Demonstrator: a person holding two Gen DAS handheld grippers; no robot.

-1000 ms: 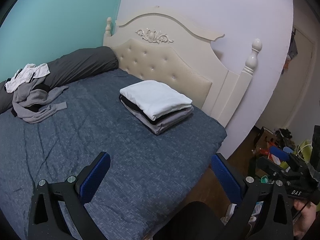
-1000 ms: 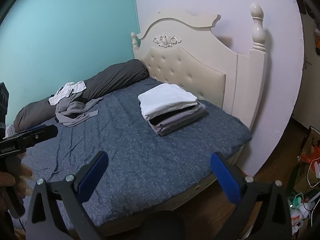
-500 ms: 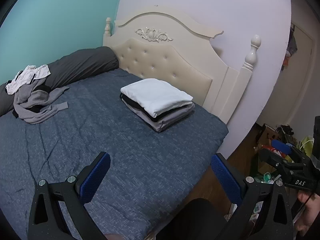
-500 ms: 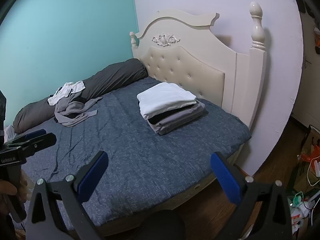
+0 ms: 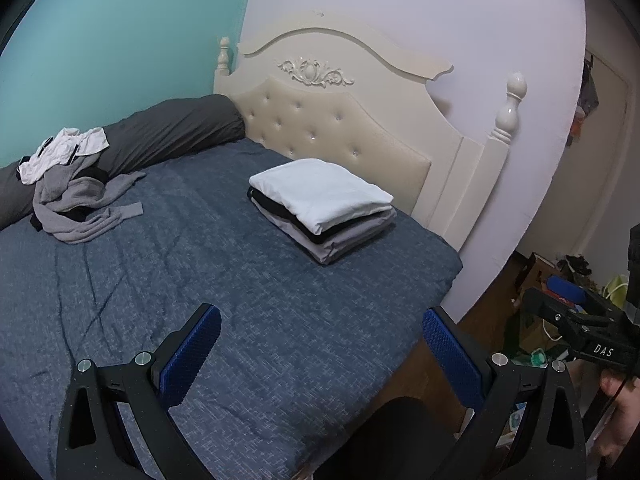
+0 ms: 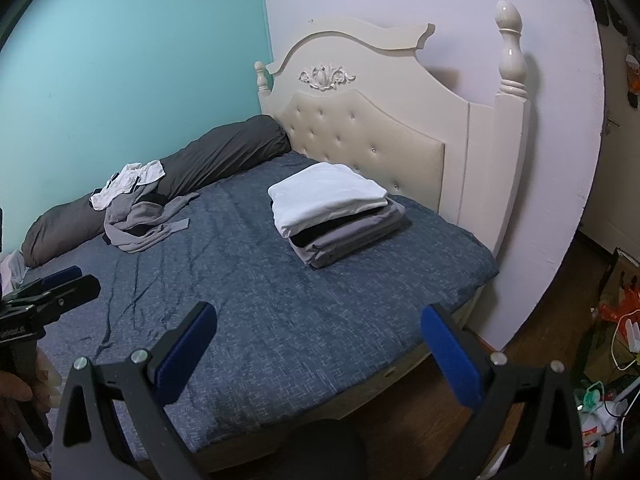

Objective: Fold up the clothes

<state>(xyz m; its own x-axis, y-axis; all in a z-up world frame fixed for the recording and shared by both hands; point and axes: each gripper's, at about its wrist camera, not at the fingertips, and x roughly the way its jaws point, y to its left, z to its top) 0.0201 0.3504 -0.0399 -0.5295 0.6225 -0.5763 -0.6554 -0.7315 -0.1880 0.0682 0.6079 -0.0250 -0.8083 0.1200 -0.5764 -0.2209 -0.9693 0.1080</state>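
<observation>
Both my left tongs and my right tongs are spread wide and pinch nothing; each hangs above the near edge of the bed, well apart from any garment.

Landmark: the folded stack, white on top, black and grey beneath, lying on the bed just in front of the padded headboard. The unfolded clothes, a grey long-sleeved garment with a white piece above it, lie well to the left of the stack, against the dark bolster that runs along the teal wall.

Step in hand, as I judge it: fetching the next garment. To do it well I should carry both tongs across to the heap, pinch the grey garment at two separated points such as the shoulders, and lift it free of the white piece before spreading it on the bare cover between heap and stack. A sleeve trails towards the stack and may drag.

Surface: a blue-grey woven cover, lightly creased left of the stack, soft enough to bunch if the tongs press down. Room: a pale wall behind the headboard; to the right of the stack, beyond the bedpost, a wooden floor with clutter.
</observation>
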